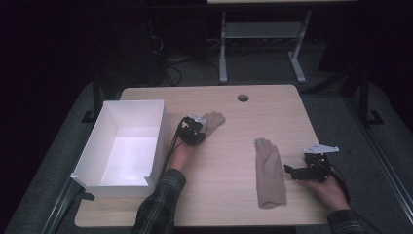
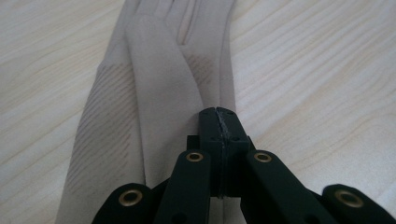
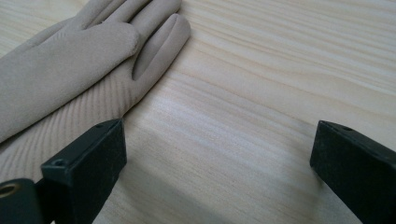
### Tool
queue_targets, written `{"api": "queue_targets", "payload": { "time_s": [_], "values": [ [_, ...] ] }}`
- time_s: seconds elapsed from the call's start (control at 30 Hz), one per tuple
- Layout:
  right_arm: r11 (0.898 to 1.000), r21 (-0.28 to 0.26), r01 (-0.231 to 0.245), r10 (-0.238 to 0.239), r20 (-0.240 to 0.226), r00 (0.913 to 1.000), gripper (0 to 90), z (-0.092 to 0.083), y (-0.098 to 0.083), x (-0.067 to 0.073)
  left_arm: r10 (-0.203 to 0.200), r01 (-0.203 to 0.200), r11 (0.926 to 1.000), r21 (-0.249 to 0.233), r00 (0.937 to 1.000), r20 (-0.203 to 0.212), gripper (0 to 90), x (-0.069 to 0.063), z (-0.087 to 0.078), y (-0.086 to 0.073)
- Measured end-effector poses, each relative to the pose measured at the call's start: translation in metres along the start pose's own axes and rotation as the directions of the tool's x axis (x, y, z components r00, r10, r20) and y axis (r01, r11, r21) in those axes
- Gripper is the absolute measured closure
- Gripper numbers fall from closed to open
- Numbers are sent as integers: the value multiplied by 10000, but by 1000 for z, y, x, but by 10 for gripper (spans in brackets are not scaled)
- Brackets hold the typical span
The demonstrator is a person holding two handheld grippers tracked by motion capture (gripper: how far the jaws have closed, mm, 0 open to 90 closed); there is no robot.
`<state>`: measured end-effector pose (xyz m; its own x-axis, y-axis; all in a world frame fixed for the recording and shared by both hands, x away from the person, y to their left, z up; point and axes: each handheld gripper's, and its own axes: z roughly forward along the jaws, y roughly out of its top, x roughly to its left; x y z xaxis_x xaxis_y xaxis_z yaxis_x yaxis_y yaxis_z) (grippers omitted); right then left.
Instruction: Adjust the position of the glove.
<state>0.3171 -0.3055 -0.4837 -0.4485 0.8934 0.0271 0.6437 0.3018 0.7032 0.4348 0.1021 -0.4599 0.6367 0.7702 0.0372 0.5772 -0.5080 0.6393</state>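
The white bin [image 1: 127, 146] sits just left of the left gripper [image 1: 193, 130], whose jaws are pressed together on a beige glove [image 2: 163, 93]; lift gently to keep the fabric pinched. The right gripper [image 1: 298, 172] waits spread beside the second glove [image 1: 269, 173].

light: dim room, dark surroundings | brightest: tabletop [image 1: 229, 161] and white box [image 1: 124, 146] floor, lit from above | gripper views: evenly lit, slightly soft, near jaws blurred

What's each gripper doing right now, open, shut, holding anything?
Left gripper: jaws closed, pinching the edge of the beige glove on the table.
Right gripper: jaws wide open, holding nothing, beside the other glove.
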Motion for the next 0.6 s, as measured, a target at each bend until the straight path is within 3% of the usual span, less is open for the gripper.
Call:
{"api": "queue_targets", "payload": {
  "time_s": [0.23, 0.6],
  "values": [
    [10000, -2, 12, -12, -7, 10000, 33, 0, 0, 0, -17, 21, 10000, -63, 9982, 596, 897, -8, -2, -3],
    [10000, 1, 12, -12, -7, 10000, 33, 0, 0, 0, 356, -344, 9994, -106, 9862, 1614, 897, -32, -9, -11]
  ]
}}
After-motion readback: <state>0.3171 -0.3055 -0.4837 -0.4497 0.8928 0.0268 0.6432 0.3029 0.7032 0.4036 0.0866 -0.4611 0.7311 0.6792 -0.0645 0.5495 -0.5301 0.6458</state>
